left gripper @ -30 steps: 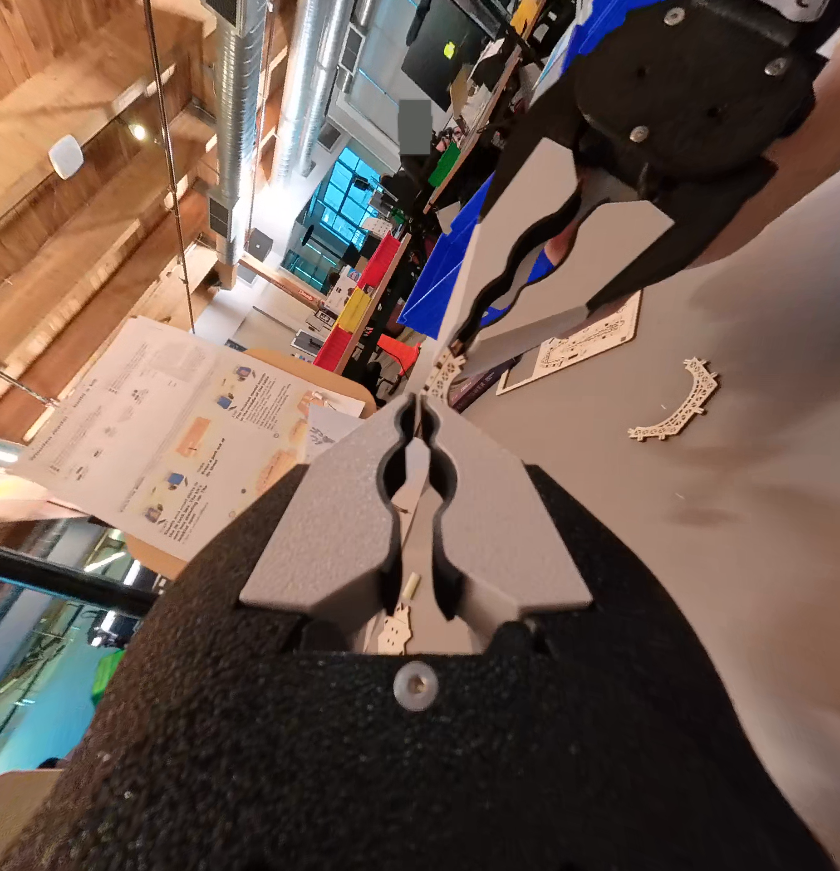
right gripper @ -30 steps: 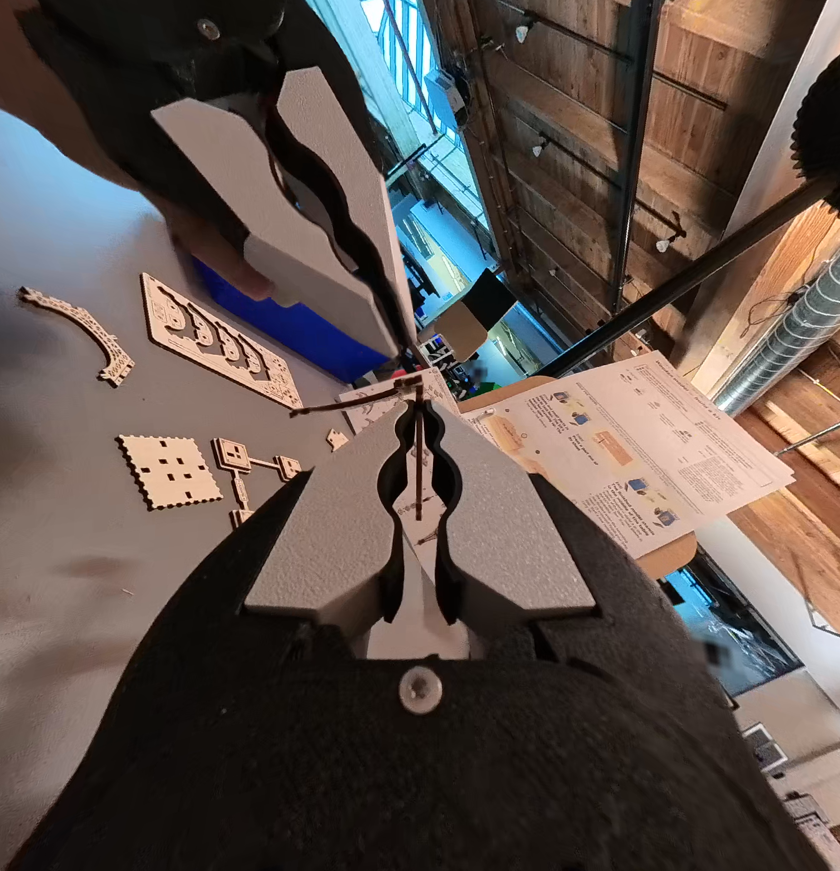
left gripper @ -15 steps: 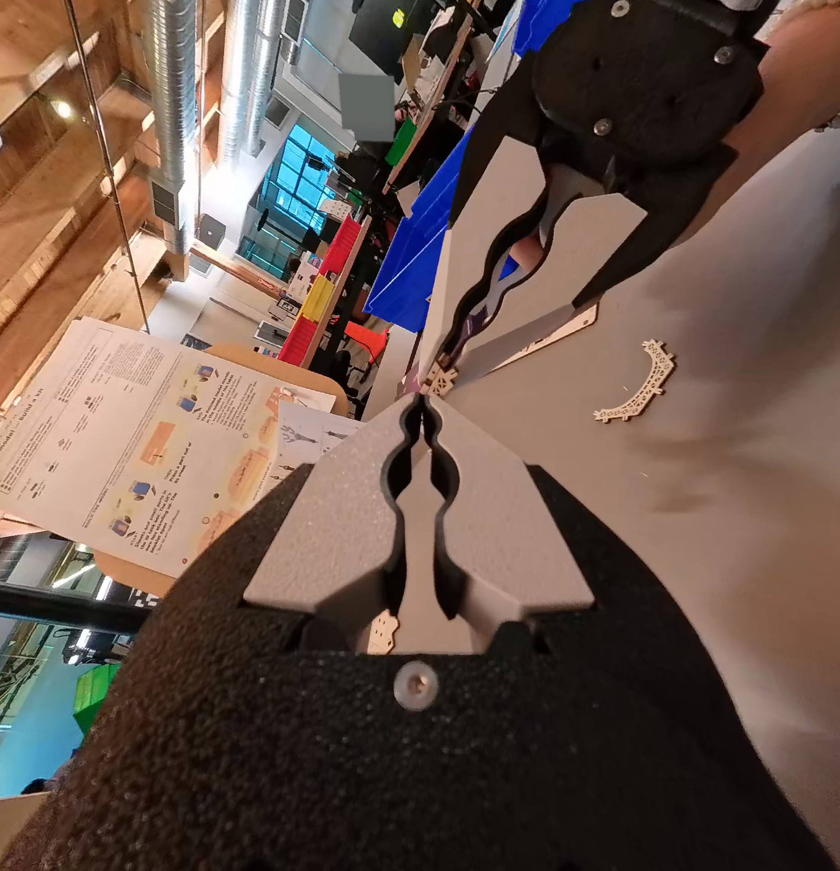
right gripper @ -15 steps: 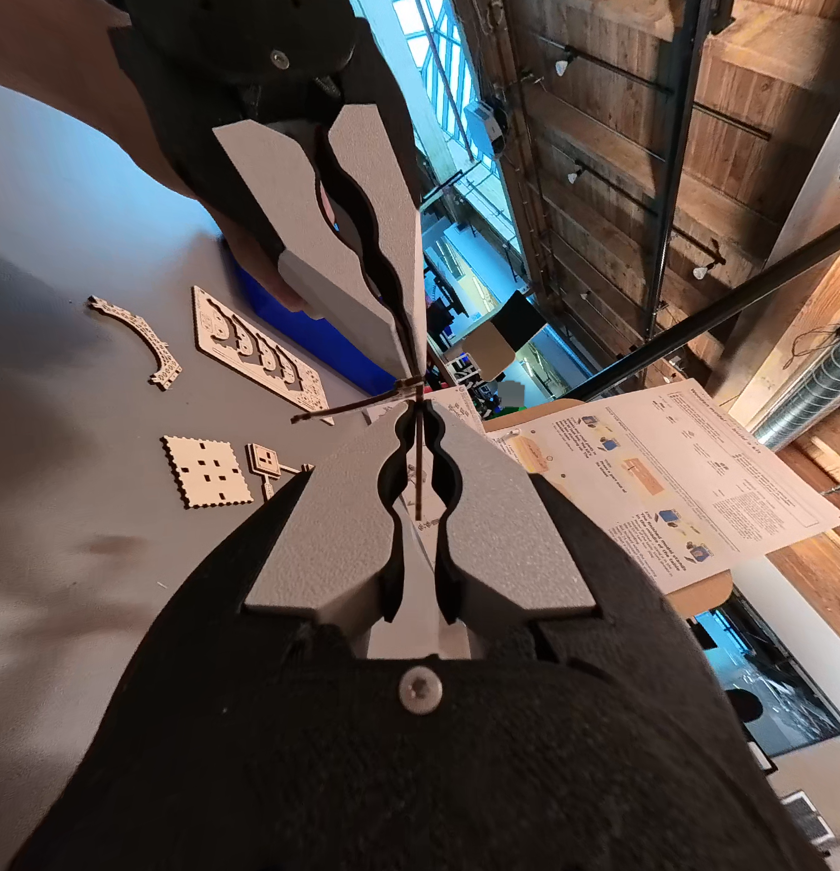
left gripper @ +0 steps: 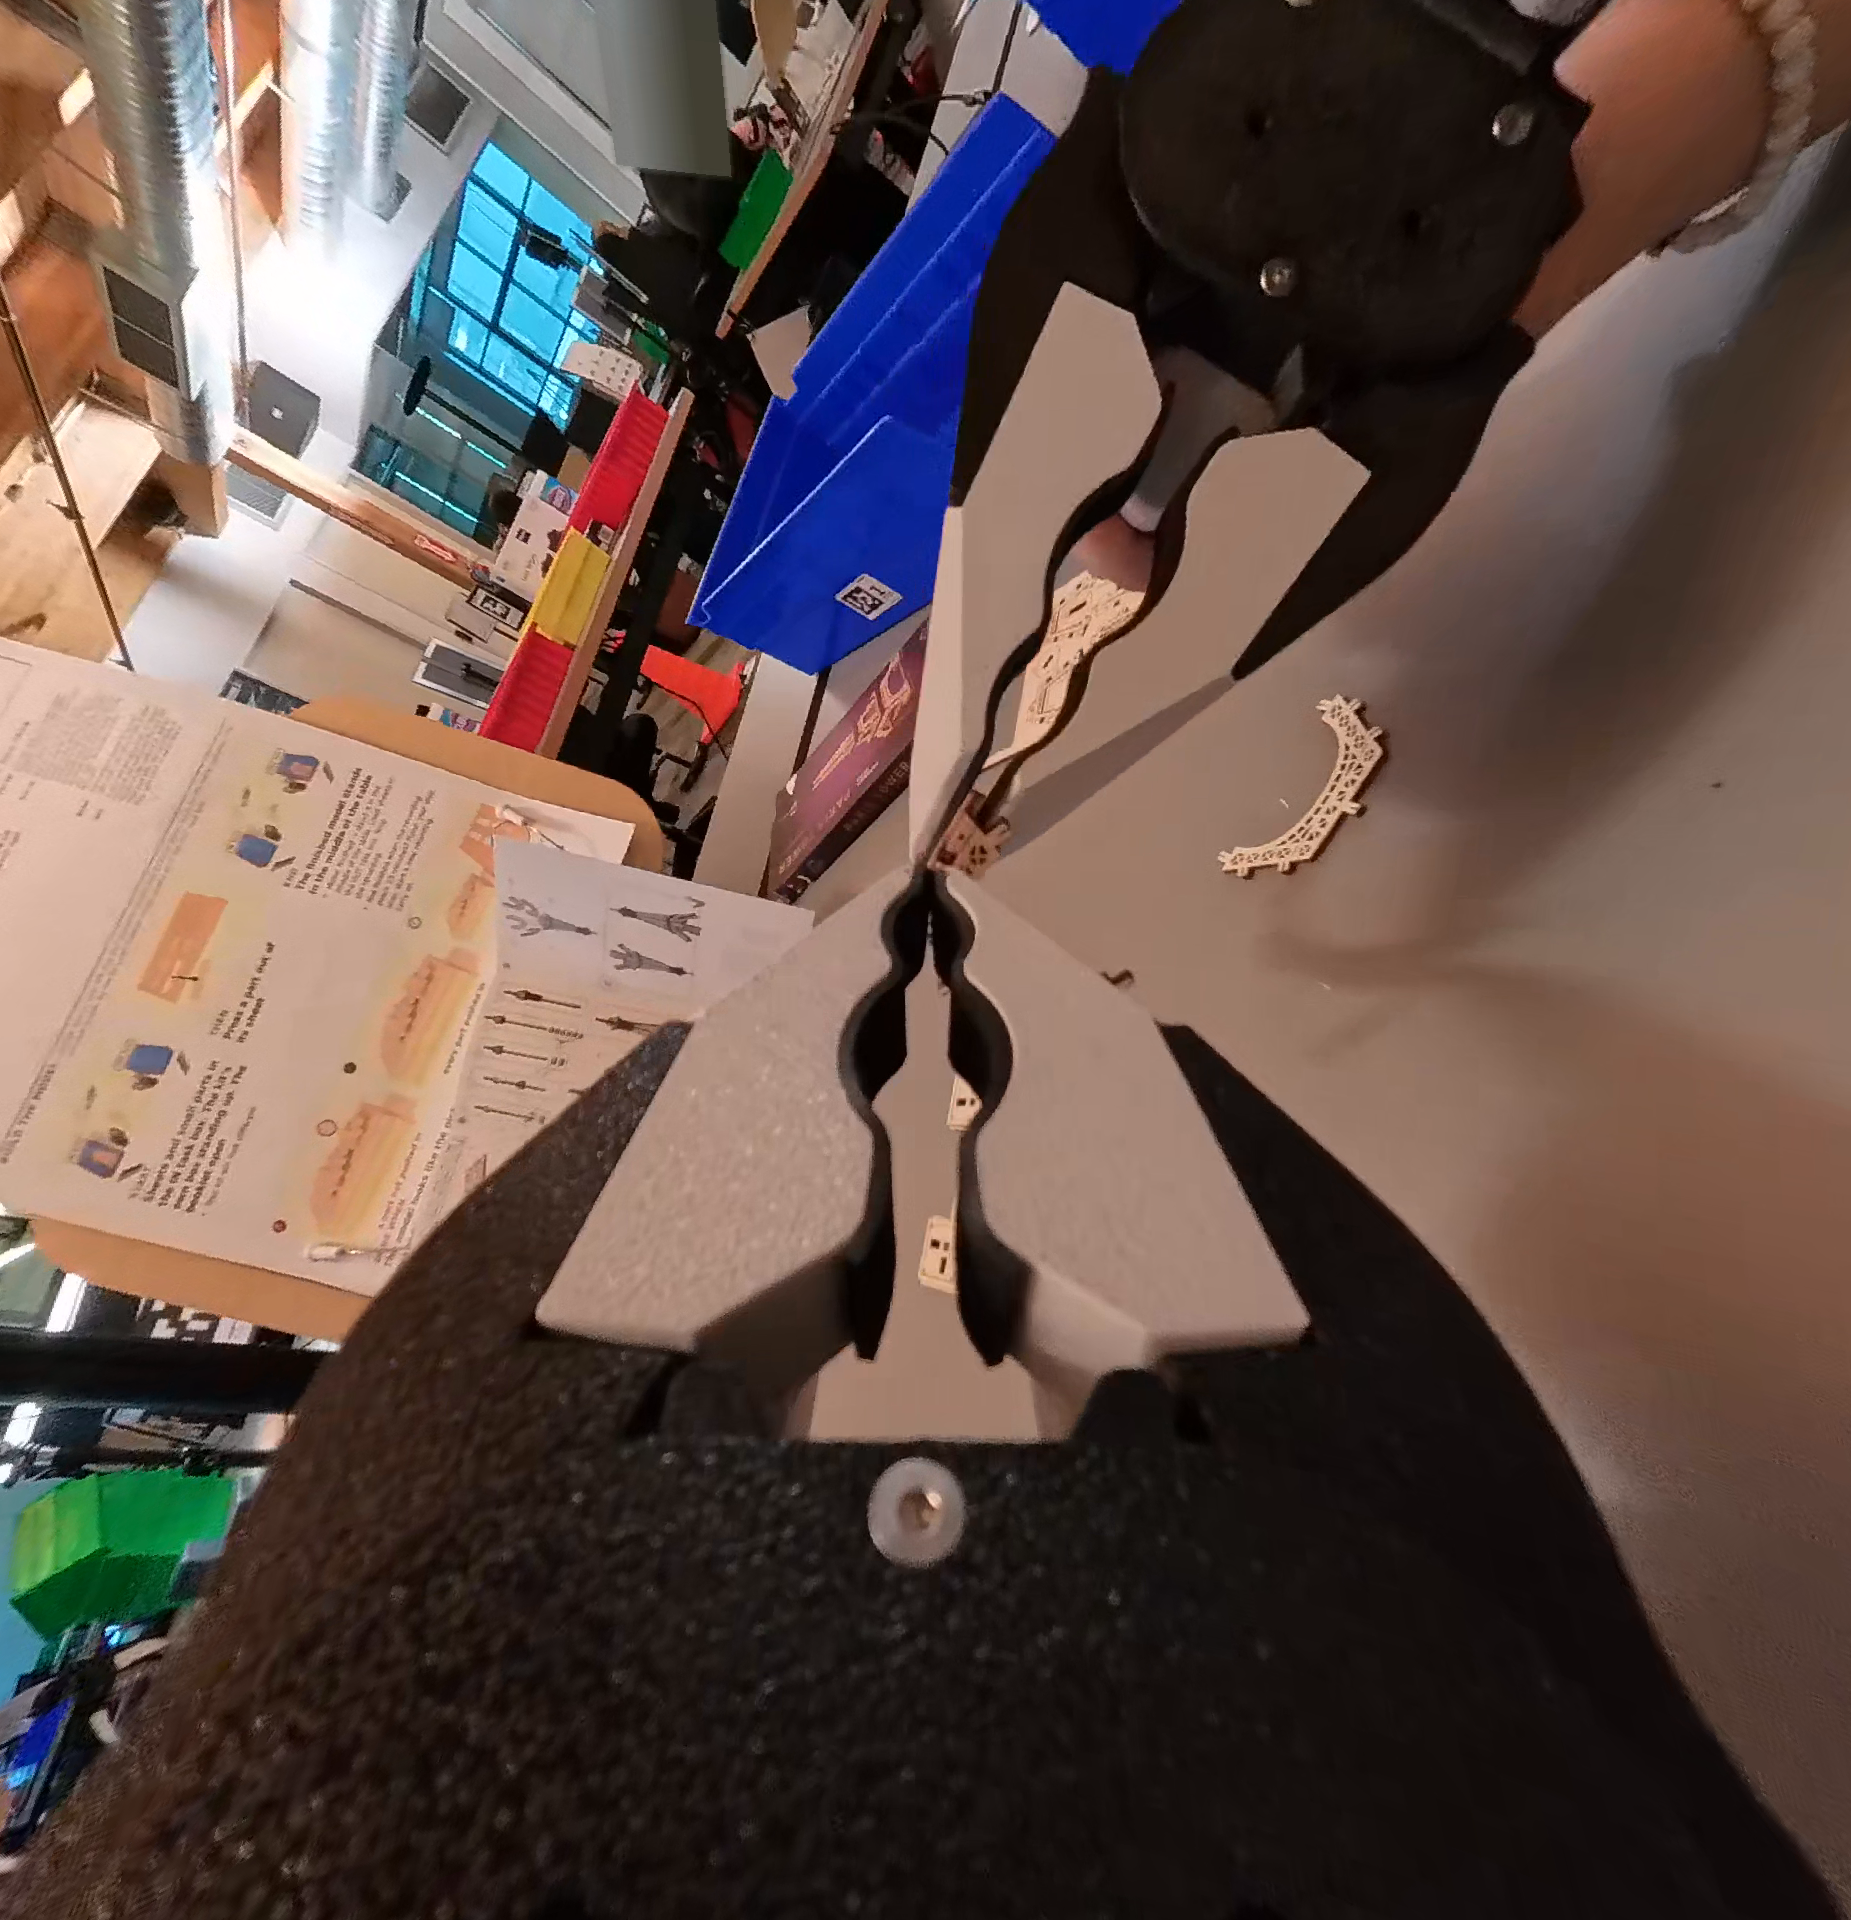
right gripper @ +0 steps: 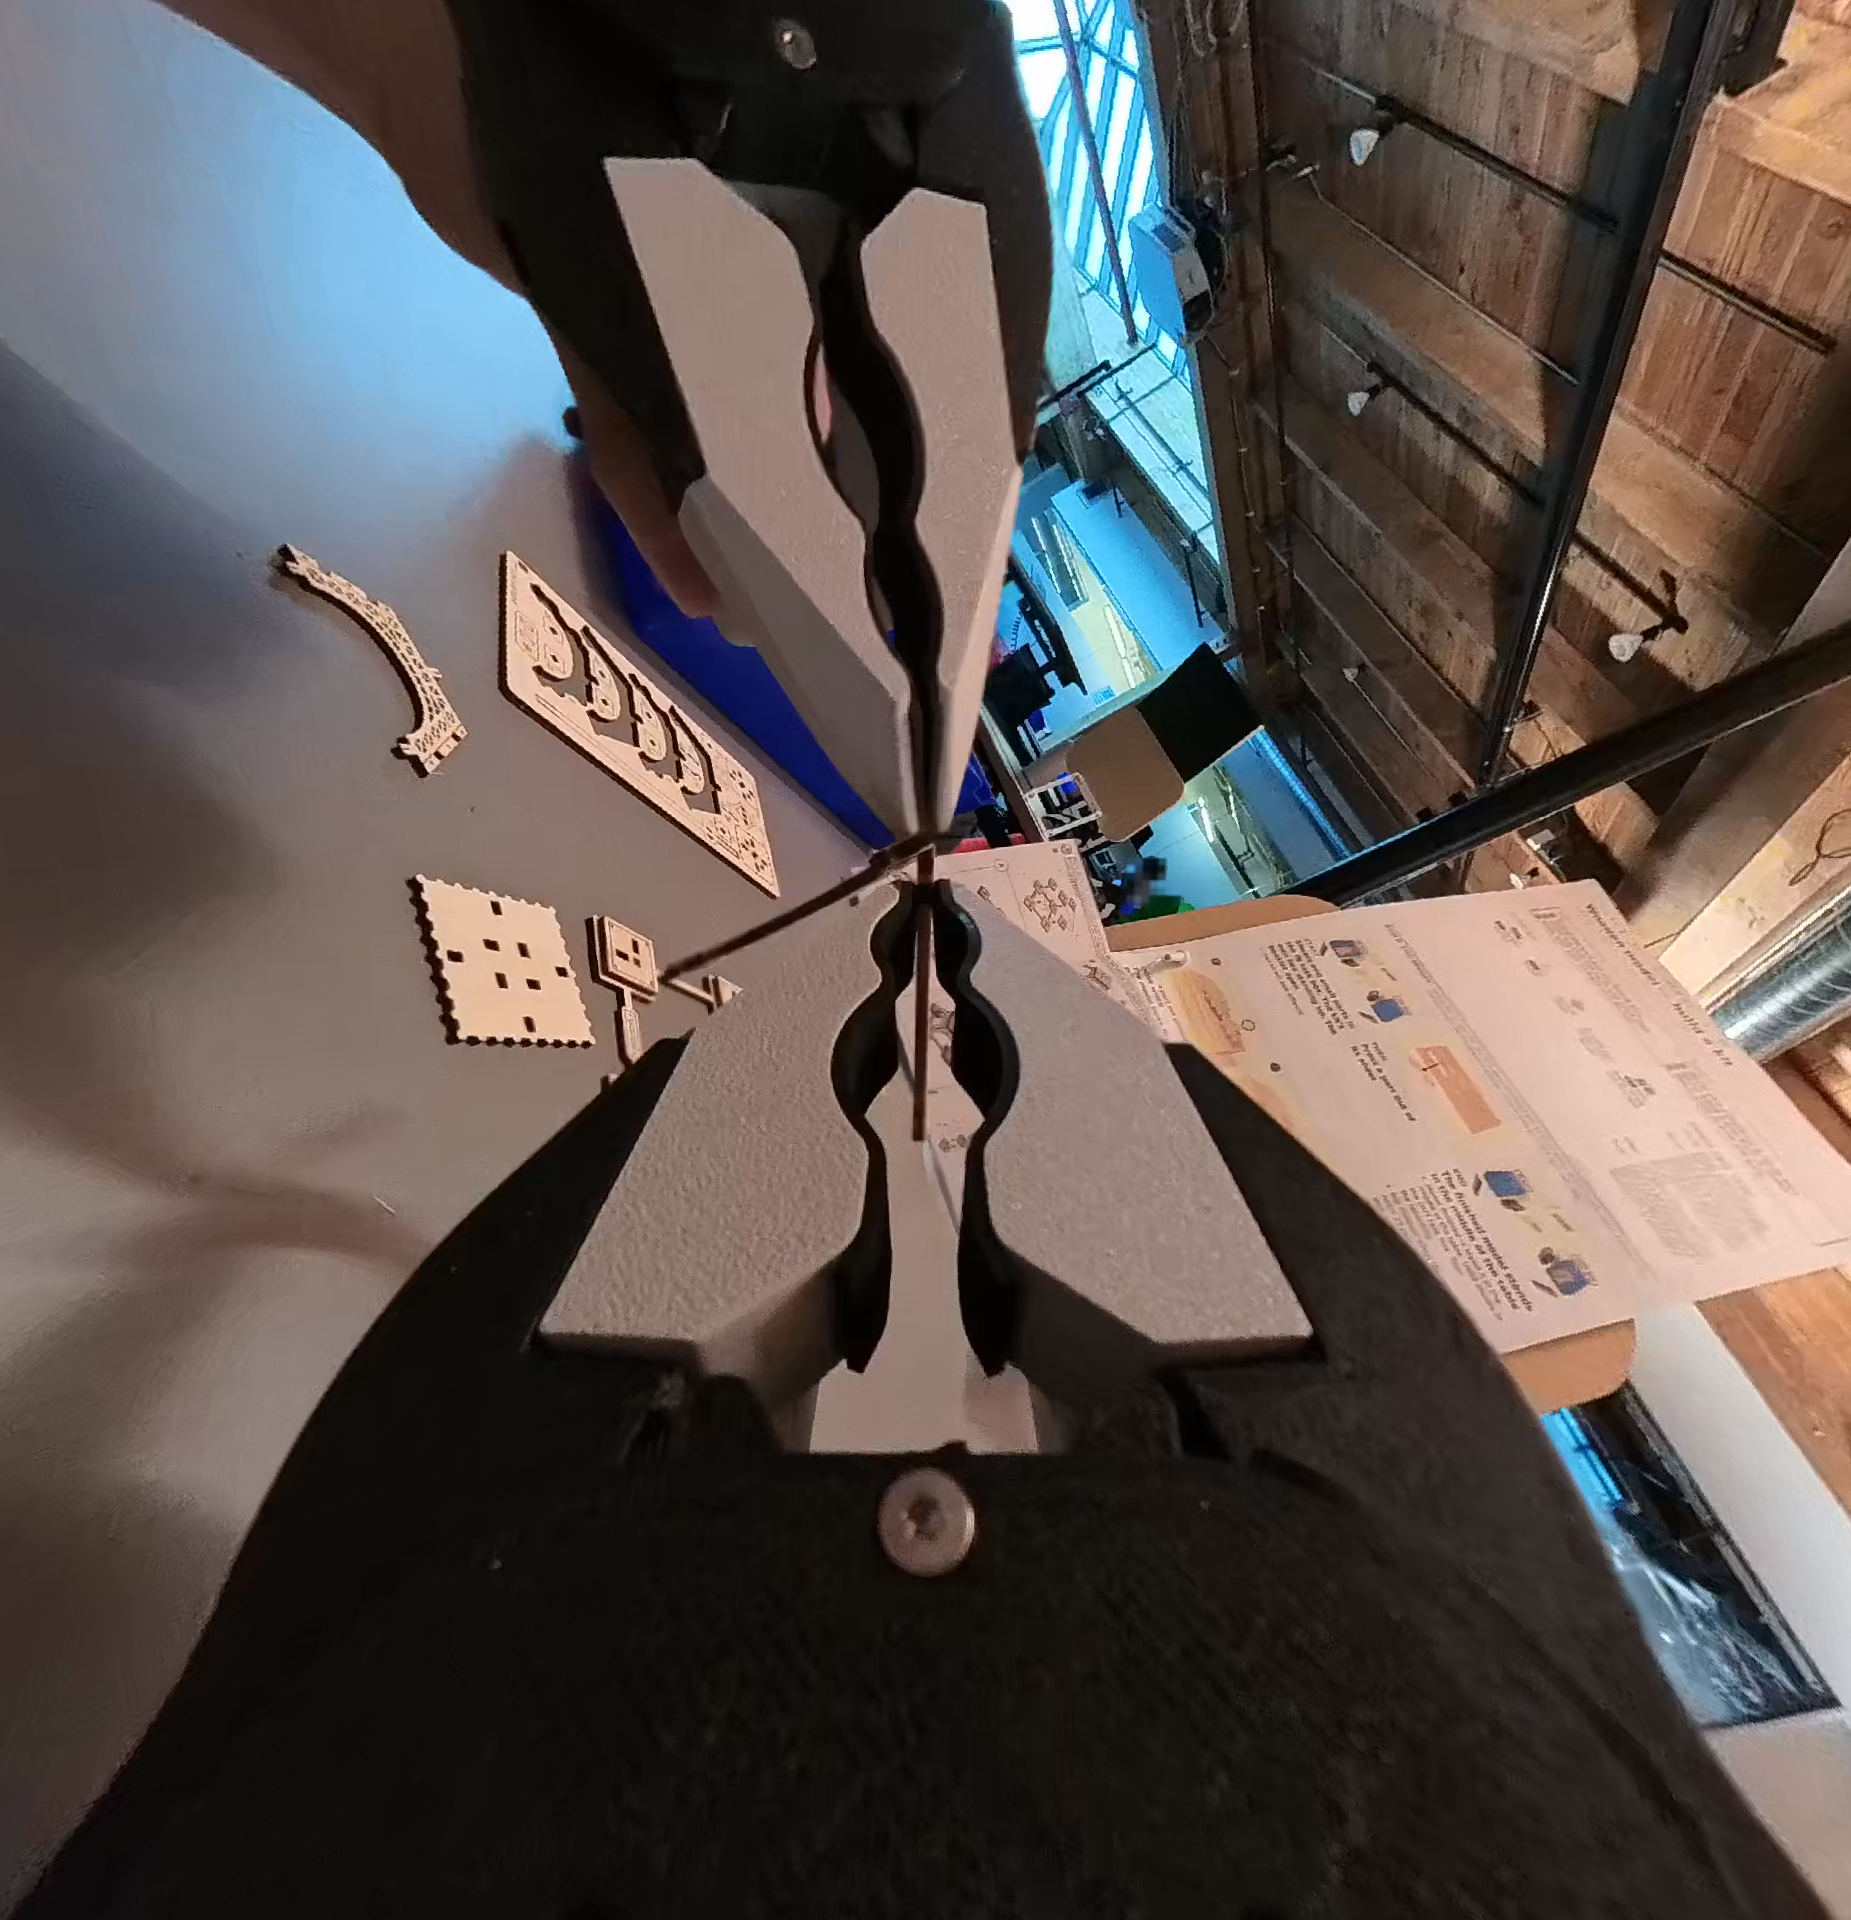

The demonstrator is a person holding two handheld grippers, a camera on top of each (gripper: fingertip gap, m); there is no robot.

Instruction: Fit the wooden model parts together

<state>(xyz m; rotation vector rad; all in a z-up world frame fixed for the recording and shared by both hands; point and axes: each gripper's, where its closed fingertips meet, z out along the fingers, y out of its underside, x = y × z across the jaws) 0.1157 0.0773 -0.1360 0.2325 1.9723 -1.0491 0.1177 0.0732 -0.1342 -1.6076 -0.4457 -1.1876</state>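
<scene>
Tools tip to tip | left tool point(left gripper: 926, 883) clamps wooden part point(right gripper: 786, 930) | right tool point(right gripper: 921, 883) clamps wooden panel point(left gripper: 1066, 665)

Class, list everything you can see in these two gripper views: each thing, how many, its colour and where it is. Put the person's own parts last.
Table: one, grey, beneath everything.
Arched part: one, pale wood, flat on table.
Part sheet: one, pale wood, beside the arch.
Square plate: one, pale wood, on table.
Small tabbed part: one, pale wood, right of the plate.
Instruction sheet: one, white, on a tan board.
Bin: one, blue, at the table's far edge.
Held parts: two, thin wood, meeting between the grippers.
Left gripper: grey fingers, shut on a part.
Right gripper: same, shut on a part.
</scene>
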